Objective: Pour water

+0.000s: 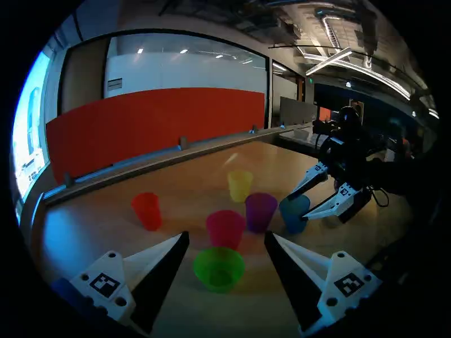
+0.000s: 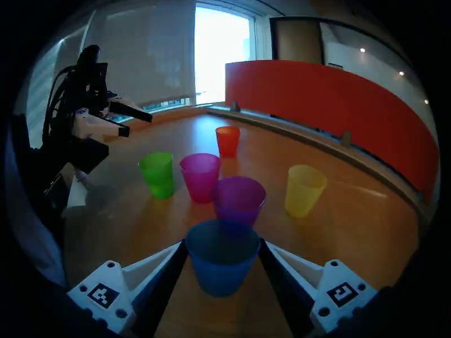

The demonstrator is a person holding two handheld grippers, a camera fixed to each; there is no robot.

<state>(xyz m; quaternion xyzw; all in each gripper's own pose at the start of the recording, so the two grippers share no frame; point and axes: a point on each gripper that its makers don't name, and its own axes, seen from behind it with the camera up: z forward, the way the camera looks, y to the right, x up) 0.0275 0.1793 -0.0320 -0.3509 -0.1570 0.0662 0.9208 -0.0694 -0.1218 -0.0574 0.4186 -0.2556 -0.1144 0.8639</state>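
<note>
Several plastic cups stand on a wooden table point(image 1: 186, 180). My left gripper point(image 1: 225, 235) is open, and a green cup point(image 1: 219, 269) sits just ahead between its fingers, untouched. Behind that cup are a pink cup point(image 1: 225, 228), a purple cup point(image 1: 260, 211), a yellow cup point(image 1: 240, 185) and a red cup point(image 1: 147, 210). A blue cup point(image 2: 222, 265) stands upright between the fingers of my right gripper point(image 2: 221, 247), which is spread about as wide as the cup's rim. The left gripper view has that gripper point(image 1: 297, 207) flanking the blue cup point(image 1: 294, 214). I cannot see water in any cup.
A red partition point(image 1: 152, 127) and a low rail run along the table's far edge. In the right gripper view the left gripper point(image 2: 132, 124) hovers at the left over the table point(image 2: 349, 225), with the holder's dark sleeve below it. A bright window lies beyond.
</note>
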